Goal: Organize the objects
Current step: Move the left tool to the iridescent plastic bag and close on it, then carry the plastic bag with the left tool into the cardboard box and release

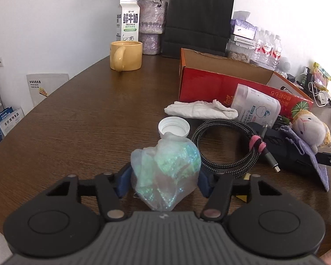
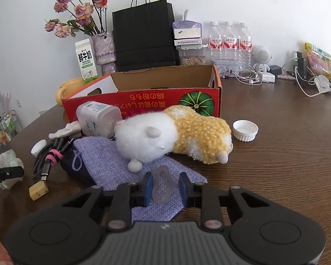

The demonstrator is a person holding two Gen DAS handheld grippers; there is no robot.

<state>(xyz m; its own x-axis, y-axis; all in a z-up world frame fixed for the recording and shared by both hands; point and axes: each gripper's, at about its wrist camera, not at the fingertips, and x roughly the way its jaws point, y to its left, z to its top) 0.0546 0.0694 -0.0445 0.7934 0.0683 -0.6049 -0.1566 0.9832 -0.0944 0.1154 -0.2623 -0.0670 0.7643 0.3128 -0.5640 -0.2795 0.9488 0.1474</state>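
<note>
Brown table [image 1: 77, 121] cluttered; cable [image 1: 227, 145], cap [image 1: 173, 127] beside bag [image 1: 165, 172]

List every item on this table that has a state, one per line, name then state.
Red cardboard box: open, looks empty.
Translucent iridescent plastic bag: crumpled, between the left tool's pads.
Purple woven drawstring pouch: flat, between the right tool's pads.
Yellow-and-white plush sheep: lying on its side.
Braided black cable: coiled, strapped.
Yellow ceramic mug: upright.

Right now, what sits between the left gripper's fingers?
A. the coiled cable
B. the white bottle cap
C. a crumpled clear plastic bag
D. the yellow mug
C: the left gripper brackets the crumpled plastic bag, its blue pads against both sides; the bottle cap lies beyond.
</note>
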